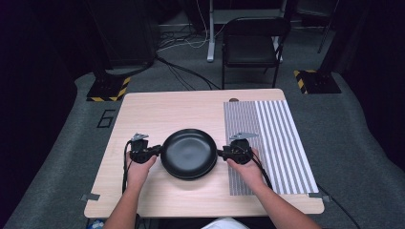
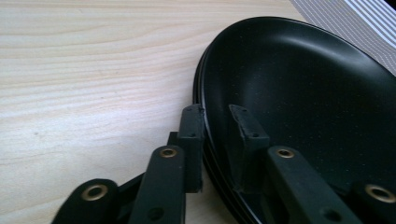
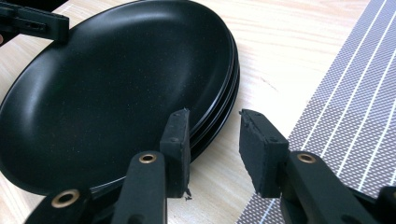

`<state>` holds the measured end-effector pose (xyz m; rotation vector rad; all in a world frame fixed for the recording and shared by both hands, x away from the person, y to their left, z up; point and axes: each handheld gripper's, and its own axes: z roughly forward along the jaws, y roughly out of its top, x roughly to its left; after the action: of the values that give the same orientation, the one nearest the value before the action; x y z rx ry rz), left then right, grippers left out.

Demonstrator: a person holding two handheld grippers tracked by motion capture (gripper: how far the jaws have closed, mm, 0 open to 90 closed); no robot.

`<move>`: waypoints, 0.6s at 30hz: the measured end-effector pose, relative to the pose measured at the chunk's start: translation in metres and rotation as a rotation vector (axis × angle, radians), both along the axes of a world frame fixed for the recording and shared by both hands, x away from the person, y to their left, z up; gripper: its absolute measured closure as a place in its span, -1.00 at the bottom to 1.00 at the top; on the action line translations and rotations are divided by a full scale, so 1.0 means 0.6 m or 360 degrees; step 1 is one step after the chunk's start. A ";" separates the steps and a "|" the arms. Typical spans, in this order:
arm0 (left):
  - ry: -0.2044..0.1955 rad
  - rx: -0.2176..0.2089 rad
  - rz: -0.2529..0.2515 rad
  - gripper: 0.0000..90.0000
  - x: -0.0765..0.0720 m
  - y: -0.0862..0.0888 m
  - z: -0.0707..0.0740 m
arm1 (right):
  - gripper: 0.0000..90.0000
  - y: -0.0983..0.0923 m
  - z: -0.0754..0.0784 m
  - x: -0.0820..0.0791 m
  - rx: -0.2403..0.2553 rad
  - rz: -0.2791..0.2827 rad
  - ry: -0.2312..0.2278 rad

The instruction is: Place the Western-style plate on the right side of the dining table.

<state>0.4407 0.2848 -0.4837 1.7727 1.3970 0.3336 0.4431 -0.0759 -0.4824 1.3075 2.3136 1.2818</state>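
Evidently the left hand-held gripper straddles the rim of the stacked black plates, not clamped; the right hand-held gripper gapes beside them, mid-worktop. A one-sided lift could spill the stack.

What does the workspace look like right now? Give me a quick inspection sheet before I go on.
Surface: light wooden table; striped grey placemat on its right part.
Job's things: stack of black plates at the centre, beside the mat; at least three rims show.
Clutter: small dark round item at the far edge, too small to identify.
Grippers: left gripper open, jaws astride the stack's left rim; right gripper open beside the right rim, one jaw near the rim, the other over the mat's edge.
Cables: one trails from each gripper; more on the floor beyond.
Surroundings: black folding chair, hazard-striped stand bases, grey carpet.
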 end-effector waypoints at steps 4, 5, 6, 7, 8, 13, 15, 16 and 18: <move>-0.0002 0.0019 0.0001 0.76 -0.001 0.000 0.002 | 0.39 0.002 -0.003 0.001 0.0003 0.0010 0.0004; -0.0003 0.0018 0.0003 0.76 -0.002 0.001 0.002 | 0.36 0.003 -0.003 0.002 0.0005 0.0005 0.0003; -0.0003 0.0018 0.0003 0.76 -0.002 0.001 0.002 | 0.36 0.004 -0.004 0.002 0.0014 0.0004 0.0001; 0.0001 0.0020 0.0004 0.76 -0.002 0.001 0.002 | 0.35 0.005 -0.003 0.002 0.0023 0.0001 0.0002; 0.0001 0.0020 0.0004 0.76 -0.002 0.001 0.002 | 0.35 0.006 -0.004 0.002 0.0034 0.0004 0.0007; 0.0018 0.0030 -0.0005 0.76 -0.001 -0.002 -0.001 | 0.33 0.009 -0.008 0.007 0.0079 0.0001 0.0086; 0.0023 0.0024 -0.0007 0.76 -0.002 -0.002 -0.001 | 0.33 0.009 -0.008 0.007 0.0082 -0.0003 0.0097; 0.0019 0.0026 -0.0005 0.77 -0.002 -0.003 0.000 | 0.31 0.009 -0.009 0.008 0.0088 -0.0003 0.0105; 0.0015 0.0037 -0.0009 0.78 -0.003 -0.004 0.000 | 0.27 0.010 -0.012 0.010 0.0102 -0.0003 0.0137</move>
<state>0.4391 0.2823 -0.4835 1.7990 1.4002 0.3401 0.4491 -0.0698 -0.4894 1.4113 2.3457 1.3350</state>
